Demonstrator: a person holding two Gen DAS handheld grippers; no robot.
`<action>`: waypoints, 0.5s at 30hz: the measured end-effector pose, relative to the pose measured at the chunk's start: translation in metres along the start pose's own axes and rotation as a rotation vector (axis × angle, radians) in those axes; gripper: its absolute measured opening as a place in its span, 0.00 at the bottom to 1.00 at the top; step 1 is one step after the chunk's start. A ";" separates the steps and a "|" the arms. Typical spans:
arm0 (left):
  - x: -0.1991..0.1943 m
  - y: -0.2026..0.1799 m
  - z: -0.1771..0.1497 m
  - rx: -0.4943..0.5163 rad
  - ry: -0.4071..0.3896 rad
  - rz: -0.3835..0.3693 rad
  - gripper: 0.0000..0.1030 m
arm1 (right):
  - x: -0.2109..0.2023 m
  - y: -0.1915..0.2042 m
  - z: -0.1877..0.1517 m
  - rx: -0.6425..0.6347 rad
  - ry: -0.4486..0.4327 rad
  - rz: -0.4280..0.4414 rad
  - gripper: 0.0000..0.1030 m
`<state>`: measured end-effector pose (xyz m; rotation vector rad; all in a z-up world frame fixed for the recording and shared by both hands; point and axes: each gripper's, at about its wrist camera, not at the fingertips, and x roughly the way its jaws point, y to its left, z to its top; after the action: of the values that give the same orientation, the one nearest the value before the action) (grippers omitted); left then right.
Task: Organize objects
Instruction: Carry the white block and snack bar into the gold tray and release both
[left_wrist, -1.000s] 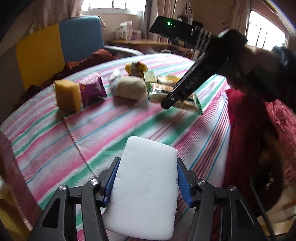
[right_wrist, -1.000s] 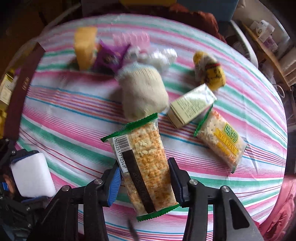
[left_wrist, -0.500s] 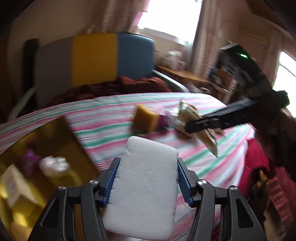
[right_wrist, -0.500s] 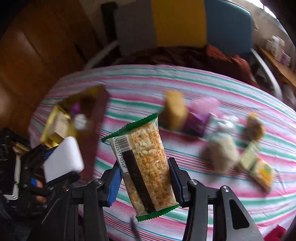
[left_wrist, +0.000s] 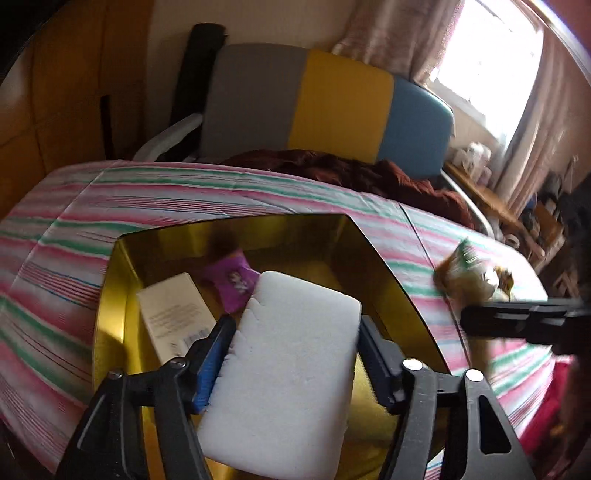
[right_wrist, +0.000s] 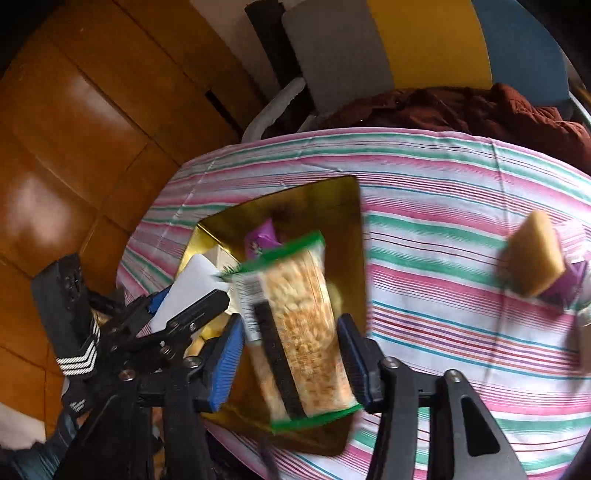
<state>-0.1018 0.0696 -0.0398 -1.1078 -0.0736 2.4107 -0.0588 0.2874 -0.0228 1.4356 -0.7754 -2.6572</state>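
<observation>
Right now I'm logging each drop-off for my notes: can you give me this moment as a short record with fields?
Left tool: jaws opening, white sponge between them, over the gold box
Right tool: jaws opening, cracker packet between them, over the same box
Already in box: purple packet, cream carton
On the striped tablecloth: yellow sponge
Behind table: chair with grey, yellow and blue back

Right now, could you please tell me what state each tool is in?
Left tool: opening, white sponge slipping free between its pads.
Right tool: opening, cracker packet loose between its pads.
</observation>
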 end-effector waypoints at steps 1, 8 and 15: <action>-0.003 0.004 0.001 -0.011 -0.014 0.004 0.72 | 0.003 0.003 0.000 -0.002 0.003 0.010 0.56; -0.023 0.018 -0.003 -0.037 -0.065 0.080 0.73 | 0.011 0.030 -0.014 -0.065 -0.030 -0.039 0.62; -0.055 0.019 -0.008 -0.035 -0.159 0.213 0.82 | -0.001 0.051 -0.033 -0.153 -0.159 -0.164 0.73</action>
<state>-0.0736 0.0268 -0.0111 -0.9803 -0.0522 2.6949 -0.0426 0.2290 -0.0150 1.3178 -0.4672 -2.9076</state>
